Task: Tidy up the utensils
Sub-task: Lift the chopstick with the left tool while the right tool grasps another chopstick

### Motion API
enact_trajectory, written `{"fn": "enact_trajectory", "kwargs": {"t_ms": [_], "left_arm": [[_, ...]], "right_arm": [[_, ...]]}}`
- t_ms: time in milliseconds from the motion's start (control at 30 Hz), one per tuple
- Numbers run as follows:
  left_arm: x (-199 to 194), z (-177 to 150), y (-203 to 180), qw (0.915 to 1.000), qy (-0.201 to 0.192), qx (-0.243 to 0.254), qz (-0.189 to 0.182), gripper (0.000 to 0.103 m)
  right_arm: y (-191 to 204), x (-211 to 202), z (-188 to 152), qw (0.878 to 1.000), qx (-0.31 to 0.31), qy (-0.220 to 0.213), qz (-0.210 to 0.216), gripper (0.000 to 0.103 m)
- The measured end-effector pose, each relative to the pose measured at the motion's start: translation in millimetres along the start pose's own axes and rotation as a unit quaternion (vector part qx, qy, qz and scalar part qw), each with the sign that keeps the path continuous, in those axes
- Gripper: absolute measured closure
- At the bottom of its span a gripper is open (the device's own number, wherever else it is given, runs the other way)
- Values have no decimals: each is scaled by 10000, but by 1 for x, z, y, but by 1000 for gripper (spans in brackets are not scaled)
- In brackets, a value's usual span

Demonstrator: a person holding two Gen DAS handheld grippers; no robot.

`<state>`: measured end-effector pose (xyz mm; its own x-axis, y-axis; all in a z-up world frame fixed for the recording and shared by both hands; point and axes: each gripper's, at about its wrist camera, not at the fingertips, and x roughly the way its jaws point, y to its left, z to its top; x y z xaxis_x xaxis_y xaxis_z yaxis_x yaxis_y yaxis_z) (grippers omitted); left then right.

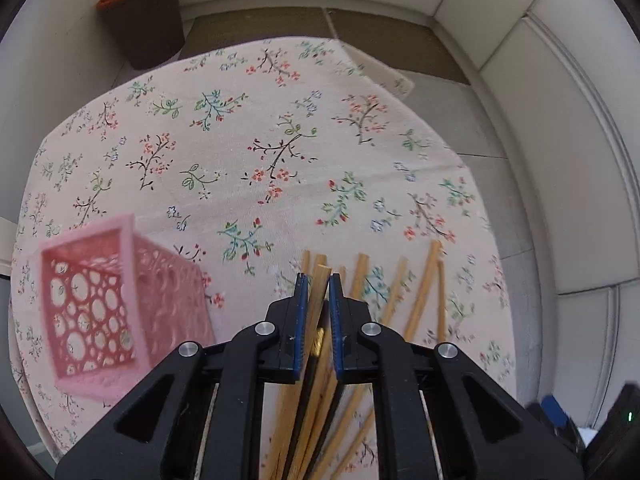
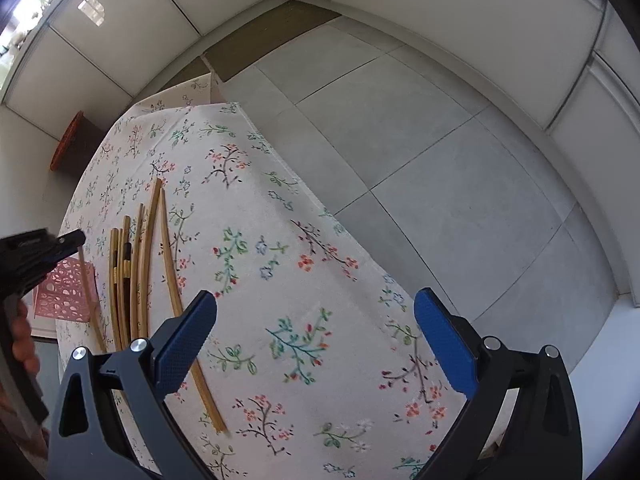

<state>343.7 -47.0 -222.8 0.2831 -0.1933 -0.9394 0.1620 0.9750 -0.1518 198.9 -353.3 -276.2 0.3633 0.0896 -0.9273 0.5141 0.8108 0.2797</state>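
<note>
In the left wrist view my left gripper [image 1: 319, 280] is shut on one wooden chopstick [image 1: 321, 270], which sticks out past its blue pads. Several more chopsticks [image 1: 420, 300] lie loose on the floral tablecloth [image 1: 280, 140], under and to the right of it. A pink perforated basket [image 1: 100, 300] stands to its left, blurred. In the right wrist view my right gripper [image 2: 316, 320] is open over the cloth with nothing between its fingers. The loose chopsticks [image 2: 140, 264] lie to its left. Further left, the left gripper [image 2: 74, 240] holds its chopstick [image 2: 86, 284] above the pink basket [image 2: 66, 294].
A brown bin with an orange rim [image 1: 144, 20] stands on the floor beyond the table. The table's edge drops off to the grey tiled floor [image 2: 440, 140] on the right. White wall panels enclose the corner. A person's hand [image 2: 22, 340] grips the left tool.
</note>
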Motion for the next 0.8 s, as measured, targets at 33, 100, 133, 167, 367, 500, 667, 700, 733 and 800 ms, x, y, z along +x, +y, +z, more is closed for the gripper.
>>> {"fn": "enact_trajectory", "kwargs": {"t_ms": [33, 100, 133, 167, 367, 500, 667, 700, 733, 800], "left_arm": [[-21, -12, 0, 9997, -200, 96, -103, 93], [-57, -28, -5, 9980, -519, 215, -280, 96], [-71, -36, -8, 9970, -633, 259, -356, 96], [-88, -49, -5, 9955, -765, 301, -471, 96], [-146, -95, -7, 9829, -1479, 603, -913, 96], [-166, -107, 4, 9747, -1820, 554, -1172, 96], [-184, -108, 14, 9670, -2057, 517, -1413, 96], [-187, -108, 16, 9654, -2114, 506, -1438, 96], [-189, -109, 18, 9644, -2154, 496, -1452, 96], [-193, -110, 21, 9632, -2194, 479, -1478, 96]], "right_arm": [[10, 3, 5, 10000, -94, 20, 2, 7], [34, 15, 21, 9995, -276, 134, -8, 10], [44, 21, 27, 9992, -318, 219, 36, 11], [56, 29, 35, 9987, -351, 352, 71, 19], [117, 80, 64, 9917, -794, 955, -327, 41], [139, 92, 75, 9887, -1005, 1005, -473, 50], [152, 101, 85, 9844, -1065, 1226, -673, 50], [152, 101, 86, 9846, -999, 1311, -575, 50], [154, 102, 87, 9847, -935, 1379, -511, 50], [152, 97, 88, 9862, -798, 1395, -389, 50]]}}
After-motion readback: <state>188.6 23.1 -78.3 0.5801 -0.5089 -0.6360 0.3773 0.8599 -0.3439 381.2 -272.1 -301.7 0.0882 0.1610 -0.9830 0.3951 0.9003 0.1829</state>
